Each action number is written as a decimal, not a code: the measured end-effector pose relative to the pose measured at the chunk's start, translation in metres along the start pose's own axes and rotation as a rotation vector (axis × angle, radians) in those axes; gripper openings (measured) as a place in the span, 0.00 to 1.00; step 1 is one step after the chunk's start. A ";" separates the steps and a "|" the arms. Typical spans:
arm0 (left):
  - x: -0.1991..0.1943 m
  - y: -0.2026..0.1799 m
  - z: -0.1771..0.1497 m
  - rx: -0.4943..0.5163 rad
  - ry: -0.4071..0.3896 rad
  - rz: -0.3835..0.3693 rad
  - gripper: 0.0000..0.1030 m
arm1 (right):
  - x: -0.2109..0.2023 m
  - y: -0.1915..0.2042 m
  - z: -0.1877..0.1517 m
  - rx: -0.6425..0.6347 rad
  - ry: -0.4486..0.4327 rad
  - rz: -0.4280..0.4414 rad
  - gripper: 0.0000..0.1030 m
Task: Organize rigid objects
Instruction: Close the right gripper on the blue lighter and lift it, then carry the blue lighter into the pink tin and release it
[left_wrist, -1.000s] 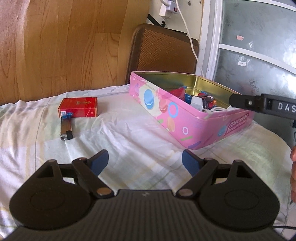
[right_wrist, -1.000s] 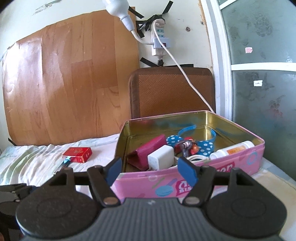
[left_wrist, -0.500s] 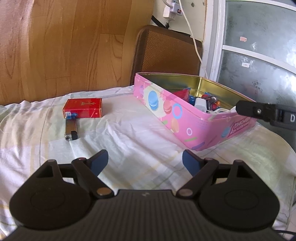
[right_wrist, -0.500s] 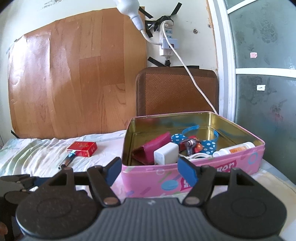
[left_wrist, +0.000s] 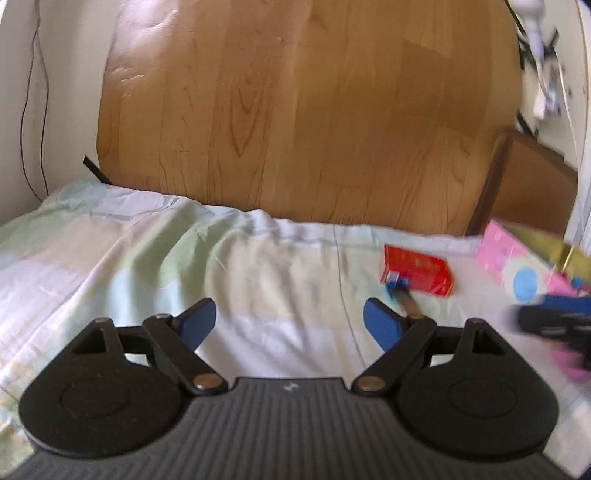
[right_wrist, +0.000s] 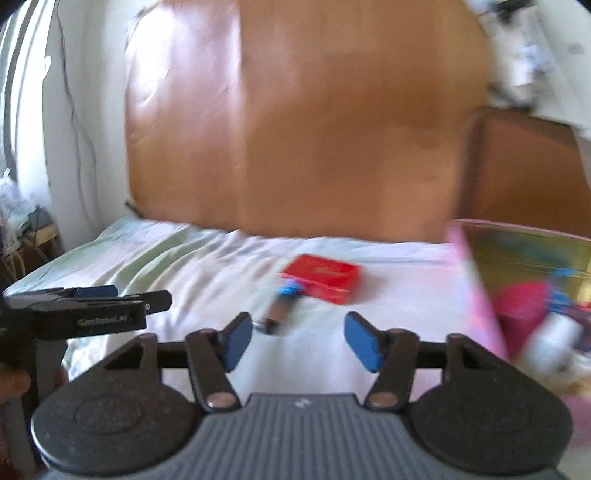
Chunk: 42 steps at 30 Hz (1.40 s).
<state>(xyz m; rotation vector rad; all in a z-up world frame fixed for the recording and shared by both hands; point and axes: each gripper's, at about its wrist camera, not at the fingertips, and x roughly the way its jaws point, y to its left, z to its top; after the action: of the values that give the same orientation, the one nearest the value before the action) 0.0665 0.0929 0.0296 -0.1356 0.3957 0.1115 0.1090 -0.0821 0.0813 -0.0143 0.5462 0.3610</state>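
A red cigarette pack (left_wrist: 417, 271) lies on the pale bed sheet (left_wrist: 147, 258), with a lighter (left_wrist: 404, 301) just in front of it. The pack (right_wrist: 321, 277) and the lighter (right_wrist: 277, 312) also show in the right wrist view. A pink open tin (right_wrist: 476, 291) with several small items stands to their right; it shows at the right edge of the left wrist view (left_wrist: 498, 254). My left gripper (left_wrist: 290, 325) is open and empty, left of the pack. My right gripper (right_wrist: 298, 341) is open and empty, just short of the lighter. Both views are blurred.
A wooden headboard (left_wrist: 295, 110) rises behind the bed. A brown chair back (right_wrist: 524, 166) stands behind the tin. The left gripper shows from the side in the right wrist view (right_wrist: 85, 310), the right one in the left wrist view (left_wrist: 554, 317).
Both grippers have swung to the left. The tin has slid to the right edge of both views, and the pack and lighter now lie ahead of the right gripper. Both stay open.
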 end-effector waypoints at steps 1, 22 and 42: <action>-0.001 -0.002 0.000 0.014 -0.013 0.012 0.86 | 0.015 0.005 0.004 0.004 0.018 0.015 0.46; -0.011 -0.041 -0.011 0.086 0.105 -0.385 0.86 | -0.087 -0.036 -0.086 -0.003 0.136 -0.050 0.24; -0.033 -0.271 -0.053 0.209 0.578 -0.837 0.77 | -0.186 -0.130 -0.163 0.183 -0.074 -0.325 0.24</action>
<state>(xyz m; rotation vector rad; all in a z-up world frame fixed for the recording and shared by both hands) 0.0529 -0.1846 0.0239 -0.1166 0.8913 -0.8105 -0.0769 -0.2836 0.0258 0.0859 0.4919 -0.0057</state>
